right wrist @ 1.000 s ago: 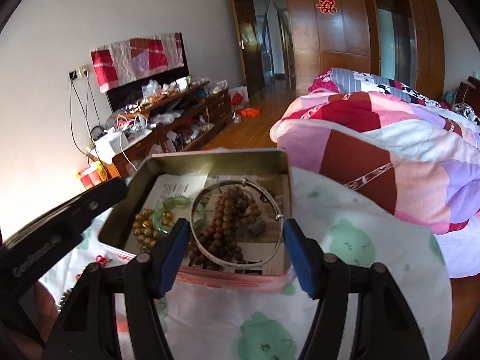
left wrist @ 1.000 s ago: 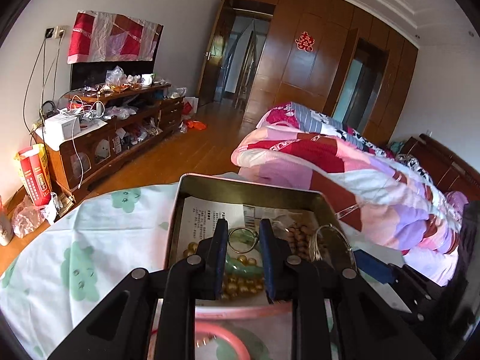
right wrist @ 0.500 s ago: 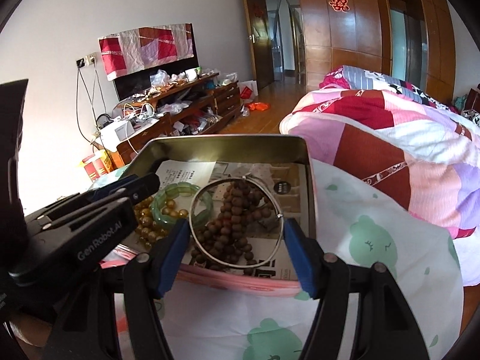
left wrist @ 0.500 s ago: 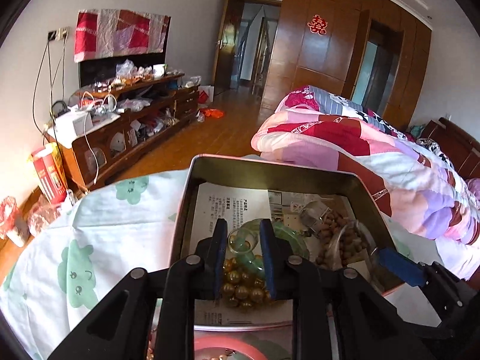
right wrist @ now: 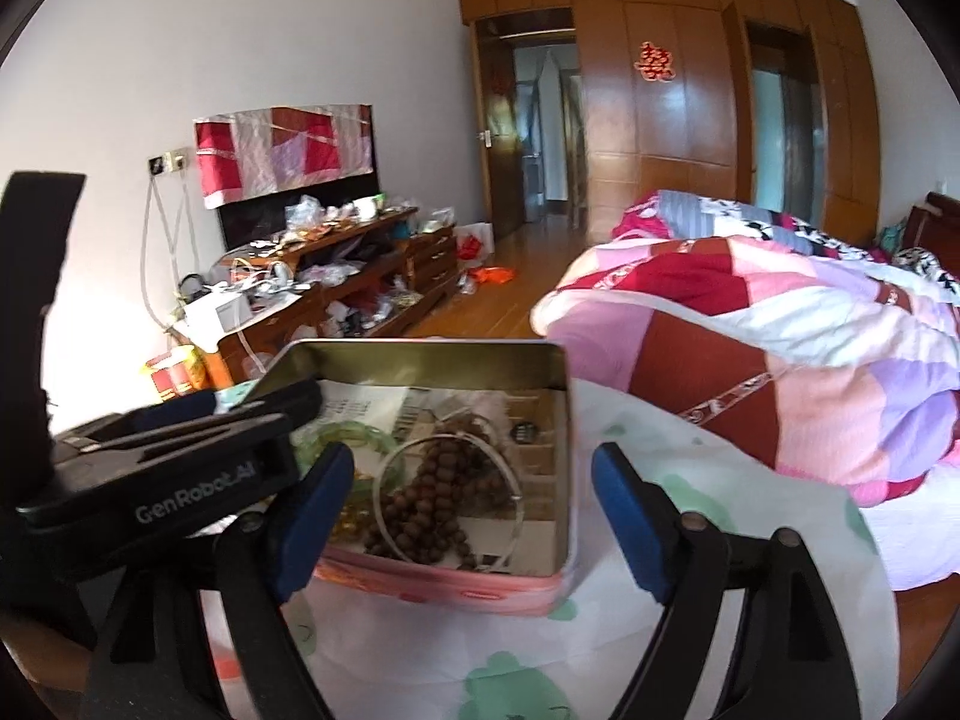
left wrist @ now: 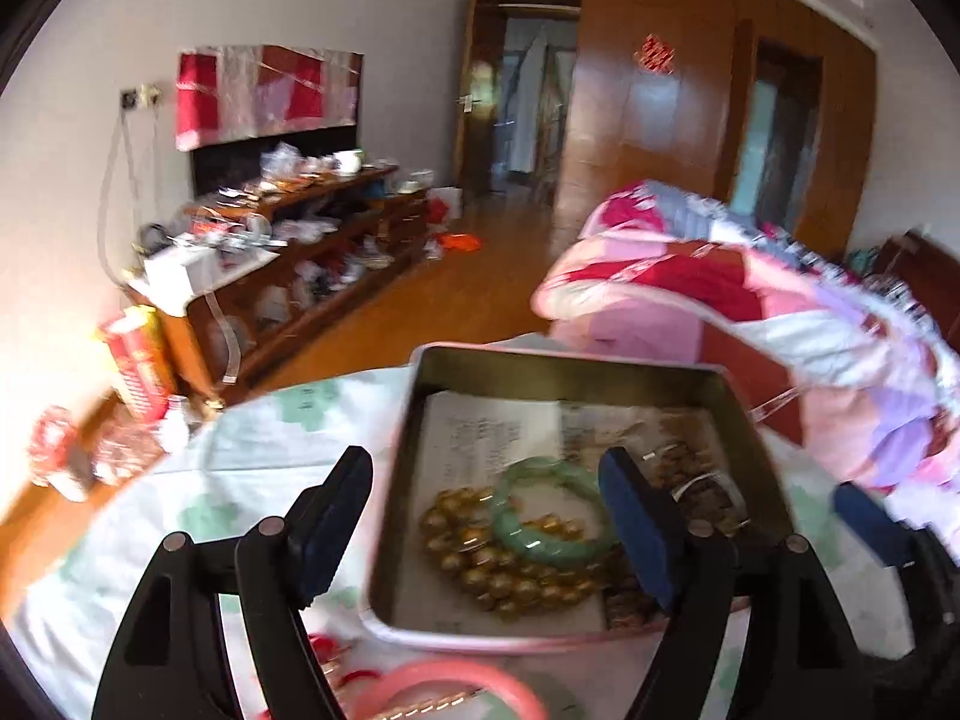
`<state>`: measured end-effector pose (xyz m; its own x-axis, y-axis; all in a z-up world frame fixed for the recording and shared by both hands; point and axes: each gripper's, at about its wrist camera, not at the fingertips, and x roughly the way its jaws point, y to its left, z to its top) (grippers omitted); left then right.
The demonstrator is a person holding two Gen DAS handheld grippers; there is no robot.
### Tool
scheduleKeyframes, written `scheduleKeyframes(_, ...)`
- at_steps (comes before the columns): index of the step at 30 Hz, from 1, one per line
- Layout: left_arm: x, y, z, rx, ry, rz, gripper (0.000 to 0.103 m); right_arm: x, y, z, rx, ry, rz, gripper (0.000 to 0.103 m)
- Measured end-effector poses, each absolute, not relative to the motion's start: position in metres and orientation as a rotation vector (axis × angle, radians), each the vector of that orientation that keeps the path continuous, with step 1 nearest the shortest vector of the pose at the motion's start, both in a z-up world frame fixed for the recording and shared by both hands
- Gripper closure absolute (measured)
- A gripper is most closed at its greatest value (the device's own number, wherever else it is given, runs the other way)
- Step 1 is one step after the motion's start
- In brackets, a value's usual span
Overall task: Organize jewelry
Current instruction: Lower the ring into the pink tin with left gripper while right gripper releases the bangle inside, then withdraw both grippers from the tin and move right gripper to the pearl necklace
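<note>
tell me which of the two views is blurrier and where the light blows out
Left wrist view: clearly blurrier, motion smear over the quilt, the TV stand and the yellow beads in the tin; wall at far left blown out. Right wrist view: mostly sharp, brown beads and silver bangle crisp; the same glare on the left wall. Both bend at the fisheye rim.

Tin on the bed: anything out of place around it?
Yes. A pink bangle and a small red piece lie on the sheet in front of the tin, not inside with the green bangle, gold beads and brown beads.
</note>
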<state>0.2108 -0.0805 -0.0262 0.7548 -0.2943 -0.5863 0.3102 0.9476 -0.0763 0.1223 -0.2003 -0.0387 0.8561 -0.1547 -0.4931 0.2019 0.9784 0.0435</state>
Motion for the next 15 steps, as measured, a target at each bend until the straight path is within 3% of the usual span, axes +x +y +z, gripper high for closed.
scheduleKeyframes(15,0.127,-0.052,-0.015,0.148,0.632,-0.204,0.025,0.050,-0.203,-0.030,0.235,0.591,-0.255,0.019)
